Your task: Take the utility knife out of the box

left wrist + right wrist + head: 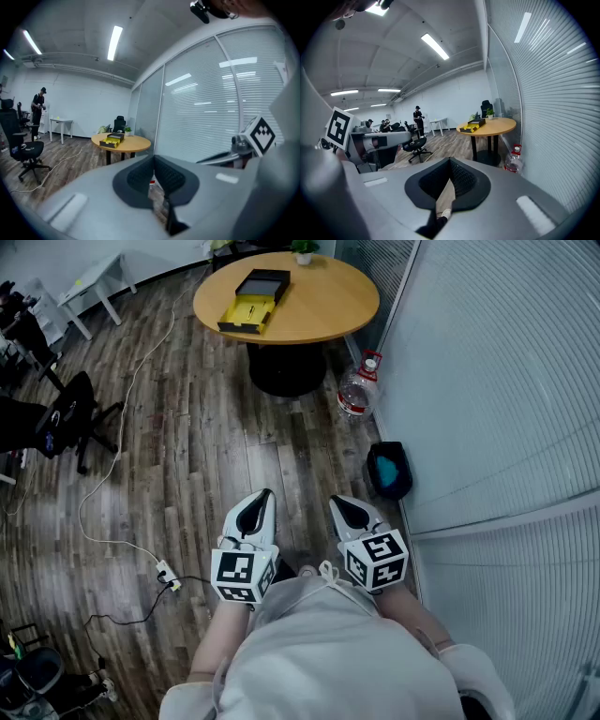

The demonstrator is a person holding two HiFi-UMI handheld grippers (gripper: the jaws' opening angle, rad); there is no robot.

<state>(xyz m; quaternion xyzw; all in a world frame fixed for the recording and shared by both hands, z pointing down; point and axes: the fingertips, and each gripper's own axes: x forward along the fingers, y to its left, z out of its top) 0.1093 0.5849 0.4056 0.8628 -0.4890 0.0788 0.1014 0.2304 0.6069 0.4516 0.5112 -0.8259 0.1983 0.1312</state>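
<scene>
Plainly the task has hardly begun: the box (pixel 254 298) sits open on the round table (pixel 328 306) at 12 o'clock in the head view, with a yellow tray (pixel 246 315) beside its black half. The knife is presumably in there, but it is too small to make out. The left gripper (pixel 260 498) and the right gripper (pixel 342 505) hang side by side at 6 o'clock, close to the person's body, each with its jaws pressed together on nothing. From them the box lies well apart, at about 12 and 11 o'clock. The approach, the grasp and the lift out all remain to be done.
</scene>
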